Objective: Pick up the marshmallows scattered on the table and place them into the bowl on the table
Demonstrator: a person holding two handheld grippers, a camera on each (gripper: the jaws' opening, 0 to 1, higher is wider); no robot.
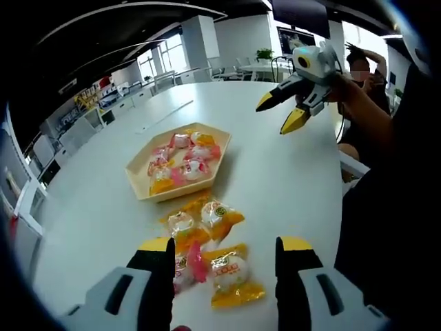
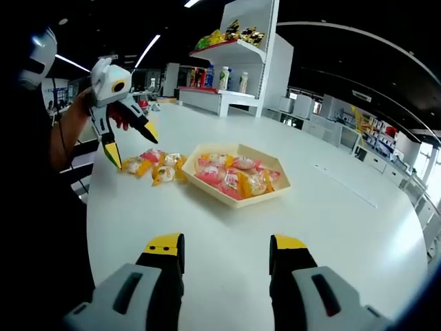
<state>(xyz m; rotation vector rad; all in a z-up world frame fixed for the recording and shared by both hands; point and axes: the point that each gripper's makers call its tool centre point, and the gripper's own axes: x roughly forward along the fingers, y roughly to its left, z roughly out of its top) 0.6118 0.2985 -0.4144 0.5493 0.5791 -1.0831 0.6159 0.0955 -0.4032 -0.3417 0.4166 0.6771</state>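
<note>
You're at a long white tabletop (image 1: pixel 289 179) in an open-plan office: windows and desks in the back, a white shelf unit (image 2: pixel 241 52) stocked with bottles and snack packs at the far end. The hexagonal bowl (image 1: pixel 141 185) sits mid-table, already holding a heap of pink and orange wrapped marshmallows. A loose cluster of marshmallows (image 1: pixel 207 238) lies just beside the bowl's near edge, stretching from it toward your left gripper (image 1: pixel 224 272). Wrappers carry a small round logo; text is too small to read. Your left gripper's jaws are spread, straddling the nearest marshmallow, not touching it. Your right gripper (image 1: pixel 288 110) hovers above the tabletop beyond the bowl, jaws apart and holding nothing, tips angled down.
</note>
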